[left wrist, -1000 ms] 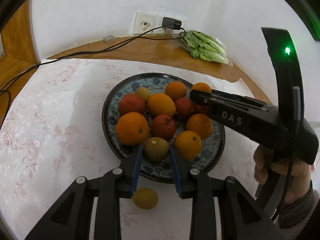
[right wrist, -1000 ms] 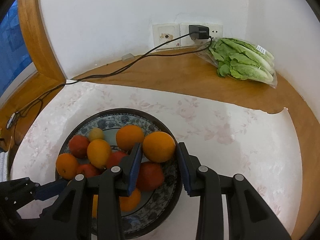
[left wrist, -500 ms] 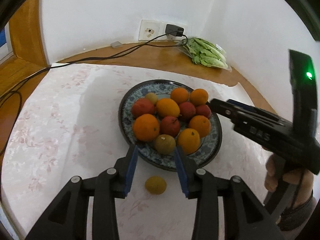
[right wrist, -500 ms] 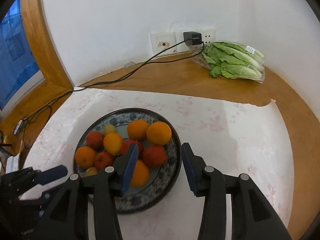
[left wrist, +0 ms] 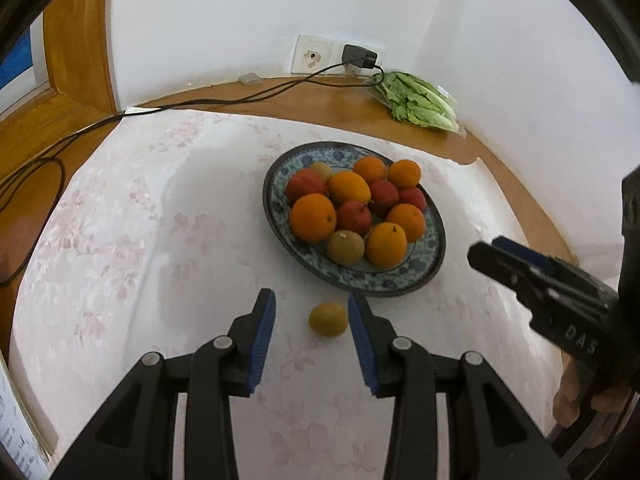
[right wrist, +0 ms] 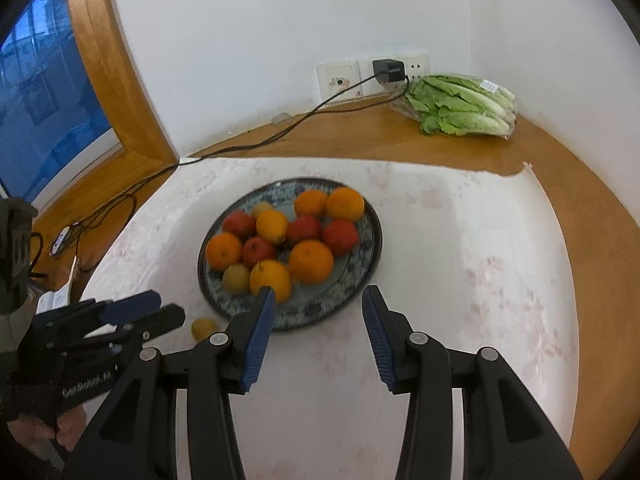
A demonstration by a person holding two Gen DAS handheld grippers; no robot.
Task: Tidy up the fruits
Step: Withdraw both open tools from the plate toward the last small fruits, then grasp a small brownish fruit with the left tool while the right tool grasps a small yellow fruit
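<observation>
A blue patterned plate [left wrist: 434,224] holds several oranges, red fruits and small yellow-green fruits; it also shows in the right wrist view [right wrist: 370,248]. One small yellow-green fruit [left wrist: 328,319] lies loose on the tablecloth just in front of the plate, also seen in the right wrist view [right wrist: 204,328]. My left gripper [left wrist: 312,312] is open and empty, its fingers on either side of the loose fruit and above it. My right gripper [right wrist: 318,306] is open and empty, hovering at the plate's near edge.
A bag of green lettuce [right wrist: 464,106] lies at the back right on the wooden sill. A black cable [left wrist: 224,98] runs from a wall plug [left wrist: 358,56] across the sill to the left. The white floral cloth [left wrist: 120,240] covers the table.
Both grippers have pulled back and up from the plate. The right gripper, earlier around an orange on the plate, is now clear of the fruit. The loose fruit stays on the cloth.
</observation>
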